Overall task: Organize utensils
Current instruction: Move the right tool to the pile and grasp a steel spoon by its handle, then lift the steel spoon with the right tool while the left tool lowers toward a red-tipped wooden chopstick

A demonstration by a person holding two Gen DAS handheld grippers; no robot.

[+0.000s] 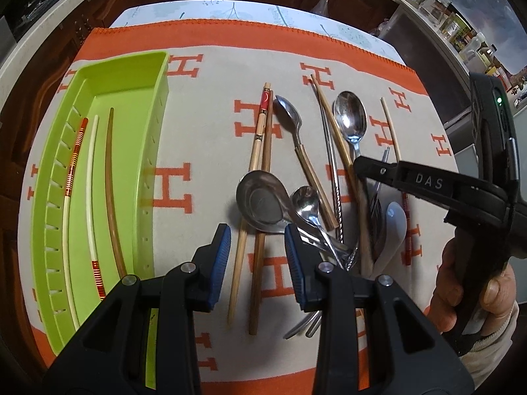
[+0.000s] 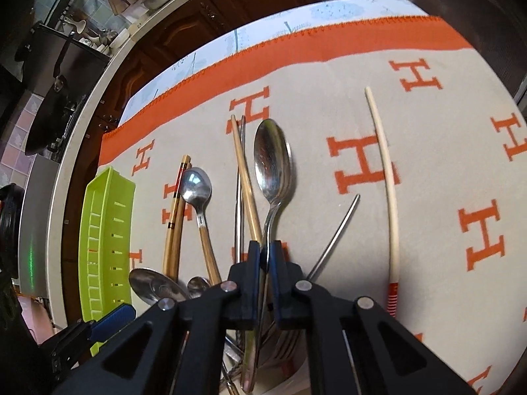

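Utensils: a loose heap of spoons, chopsticks and forks lies on the cloth in front of both tools, right of the green tray.
Right tool (image 2: 267, 256): its blue-padded fingers are pinched together on the handle of the large steel spoon (image 2: 272, 161), whose bowl points away, face up. In the left wrist view this tool (image 1: 362, 164) reaches in from the right, over the heap, gripped by a hand (image 1: 474, 293).
Left tool (image 1: 257, 247): its fingers stand wide apart and grip nothing; it hovers above the near ends of two bamboo chopsticks (image 1: 260, 164).
Beside the left tool: a round steel ladle-spoon (image 1: 260, 200) lies across the bamboo pair, and a small steel spoon (image 1: 306, 200) lies just right of it.
Around the held spoon: a pale wooden chopstick (image 2: 245, 177) and a metal chopstick (image 2: 238, 197) cross just to its left; a wooden-handled teaspoon (image 2: 197, 187) lies further left.
Right of the heap: a thin metal rod (image 2: 336, 230) slants outward, and a cream chopstick (image 2: 387, 177) with a red-striped end lies apart from the others.
Under the heap: a white ceramic spoon (image 1: 393, 223) and fork tines show partly.
Green tray (image 1: 154, 151): it lies at the left on the cloth and holds three chopsticks side by side, one red-banded (image 1: 74, 161), one cream (image 1: 90, 177), one brown (image 1: 110, 181).
Worktop: a grey cloth (image 1: 204, 105) with orange H letters and an orange border covers it.
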